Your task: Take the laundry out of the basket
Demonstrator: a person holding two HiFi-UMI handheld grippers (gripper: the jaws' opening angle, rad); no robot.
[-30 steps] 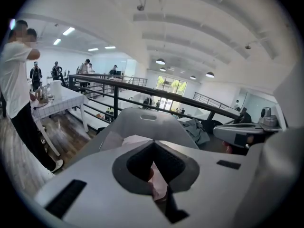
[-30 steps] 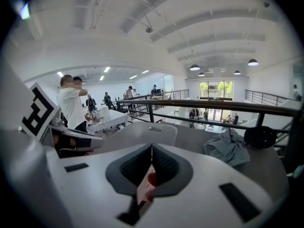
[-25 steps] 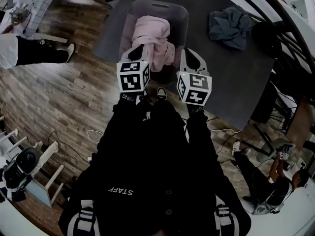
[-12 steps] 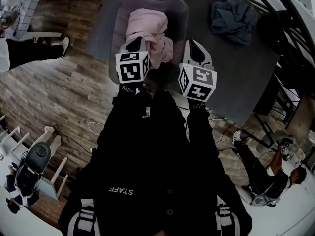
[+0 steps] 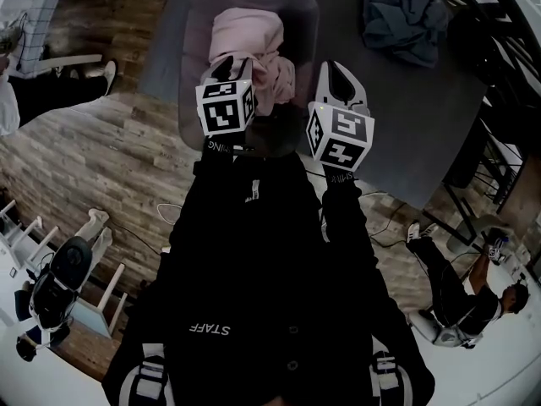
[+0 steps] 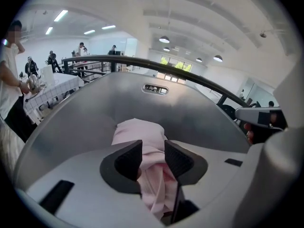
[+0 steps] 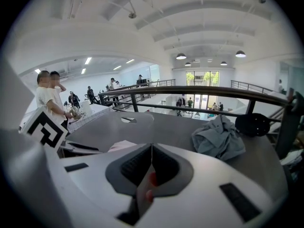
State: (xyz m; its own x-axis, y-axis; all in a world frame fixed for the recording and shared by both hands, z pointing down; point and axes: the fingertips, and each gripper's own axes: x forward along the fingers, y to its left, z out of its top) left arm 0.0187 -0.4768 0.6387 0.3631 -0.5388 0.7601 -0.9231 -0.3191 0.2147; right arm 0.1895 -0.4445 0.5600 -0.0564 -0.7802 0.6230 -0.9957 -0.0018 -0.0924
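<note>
The laundry basket stands on the dark counter, and a pink garment lies heaped inside it, a fold trailing toward its near end. Judging by the loose creases, the garment is soft, light and limp. It will sag and stretch out when lifted, so a pinch on a thick, bunched fold near the top of the heap should hold better than one on a single thin edge. It needs lifting high enough for the trailing part to clear the rim.

The left gripper reaches forward and down over the near part of the basket, pointing into the heap. In the left gripper view its jaws are opening, with the pink garment showing in the gap between them. The pads do not seem to press on it yet.

The right gripper is held just beside the basket's right rim, level over the counter. Its jaws are together with nothing between them.

Further right, a blue-grey garment lies crumpled on the counter, well apart from the basket.
</note>
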